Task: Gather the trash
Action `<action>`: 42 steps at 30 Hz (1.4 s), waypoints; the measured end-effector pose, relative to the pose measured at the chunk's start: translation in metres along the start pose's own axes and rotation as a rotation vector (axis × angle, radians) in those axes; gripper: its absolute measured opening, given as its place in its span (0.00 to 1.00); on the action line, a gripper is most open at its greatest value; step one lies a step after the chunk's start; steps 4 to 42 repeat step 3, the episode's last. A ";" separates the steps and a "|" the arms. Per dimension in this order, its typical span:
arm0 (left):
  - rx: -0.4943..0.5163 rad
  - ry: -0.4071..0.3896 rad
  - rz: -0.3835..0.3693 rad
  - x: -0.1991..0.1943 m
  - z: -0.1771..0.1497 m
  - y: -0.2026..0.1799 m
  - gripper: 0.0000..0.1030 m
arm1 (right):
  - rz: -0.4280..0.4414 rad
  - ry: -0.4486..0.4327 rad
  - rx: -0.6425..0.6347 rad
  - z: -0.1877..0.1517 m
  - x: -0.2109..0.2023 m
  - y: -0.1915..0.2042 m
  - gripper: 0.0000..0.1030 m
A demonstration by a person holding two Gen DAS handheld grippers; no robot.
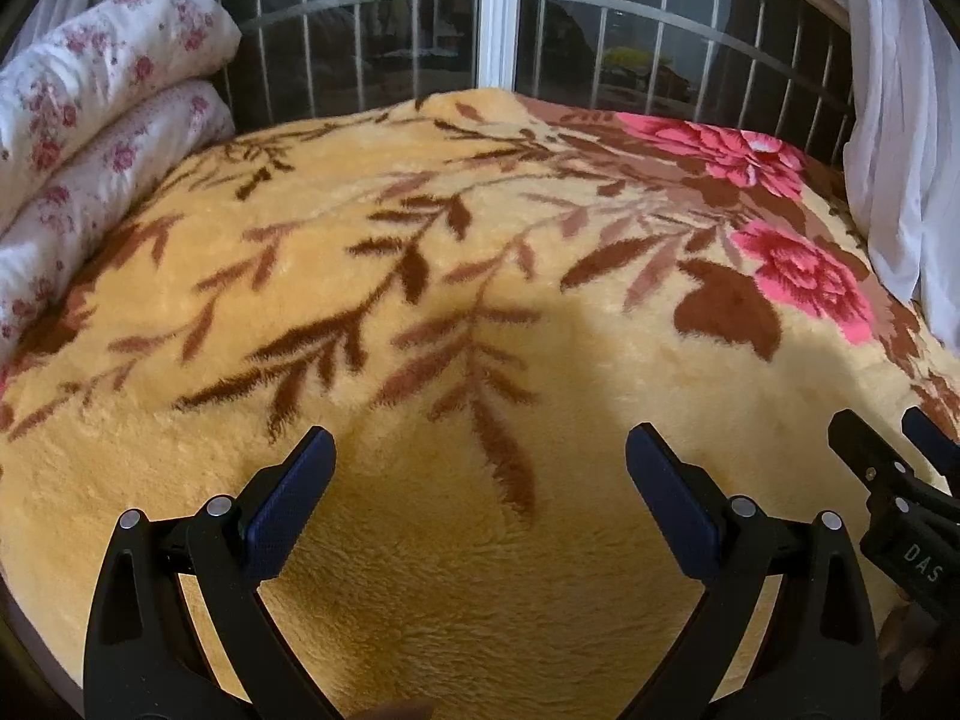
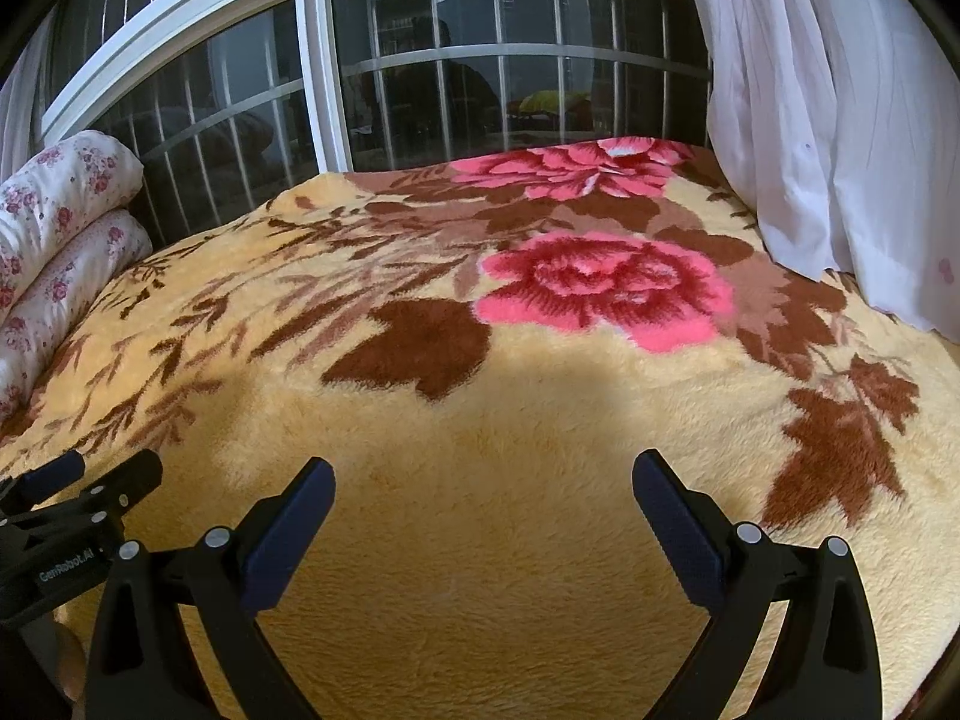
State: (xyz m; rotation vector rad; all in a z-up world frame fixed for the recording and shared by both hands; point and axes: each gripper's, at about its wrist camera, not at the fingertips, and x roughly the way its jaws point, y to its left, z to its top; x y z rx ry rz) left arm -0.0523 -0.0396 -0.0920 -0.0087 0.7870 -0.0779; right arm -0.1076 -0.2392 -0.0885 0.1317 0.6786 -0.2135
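**No trash in sight: both claws idle over the bed**

Left claw [image 1: 480,450]: fingers spread wide apart, nothing between them. It hangs low over the near part of the blanket [image 1: 420,276], a plush yellow cover with brown leaf sprays and pink roses that covers the bed.

Right claw [image 2: 483,471]: likewise spread wide and empty, over the same near part of the blanket. The two claws sit side by side; each shows at the edge of the other's view, the right one at the right margin of the left wrist view and the left one at the left margin of the right wrist view.

Task's thing: not found. Neither view shows a wrapper, paper, bottle or any loose item on the blanket. The only other objects are a rolled floral quilt [image 1: 102,120] along the left side, a white curtain [image 2: 840,120] hanging down at the right, and the barred window [image 2: 480,72] behind the bed.

Relation the next move turns on: it cannot be set, since there is no target to bear on. No direction, long axis or nearer claw can be stated. (The floor and the bed's near edge lie outside both views, so trash there cannot be ruled out.)

Judgement: the task stands at a search stage. The likely need is to turn the cameras away from the bed until a piece of trash shows, then choose the claw on that side.
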 end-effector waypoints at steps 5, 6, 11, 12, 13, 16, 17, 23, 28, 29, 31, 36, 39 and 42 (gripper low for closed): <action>-0.017 -0.005 -0.008 -0.001 -0.001 0.003 0.92 | -0.001 0.002 0.000 0.000 0.001 -0.001 0.95; -0.017 -0.005 -0.008 -0.001 -0.001 0.003 0.92 | -0.001 0.002 0.000 0.000 0.001 -0.001 0.95; -0.017 -0.005 -0.008 -0.001 -0.001 0.003 0.92 | -0.001 0.002 0.000 0.000 0.001 -0.001 0.95; -0.017 -0.005 -0.008 -0.001 -0.001 0.003 0.92 | -0.001 0.002 0.000 0.000 0.001 -0.001 0.95; -0.017 -0.005 -0.008 -0.001 -0.001 0.003 0.92 | -0.001 0.002 0.000 0.000 0.001 -0.001 0.95; -0.017 -0.005 -0.008 -0.001 -0.001 0.003 0.92 | -0.001 0.002 0.000 0.000 0.001 -0.001 0.95; -0.017 -0.005 -0.008 -0.001 -0.001 0.003 0.92 | -0.001 0.002 0.000 0.000 0.001 -0.001 0.95; -0.017 -0.005 -0.008 -0.001 -0.001 0.003 0.92 | -0.001 0.002 0.000 0.000 0.001 -0.001 0.95; -0.017 -0.005 -0.008 -0.001 -0.001 0.003 0.92 | -0.001 0.002 0.000 0.000 0.001 -0.001 0.95; -0.017 -0.005 -0.008 -0.001 -0.001 0.003 0.92 | -0.001 0.002 0.000 0.000 0.001 -0.001 0.95; -0.017 -0.005 -0.008 -0.001 -0.001 0.003 0.92 | -0.001 0.002 0.000 0.000 0.001 -0.001 0.95; -0.017 -0.005 -0.008 -0.001 -0.001 0.003 0.92 | -0.001 0.002 0.000 0.000 0.001 -0.001 0.95; -0.017 -0.005 -0.008 -0.001 -0.001 0.003 0.92 | -0.001 0.002 0.000 0.000 0.001 -0.001 0.95; -0.017 -0.005 -0.008 -0.001 -0.001 0.003 0.92 | -0.001 0.002 0.000 0.000 0.001 -0.001 0.95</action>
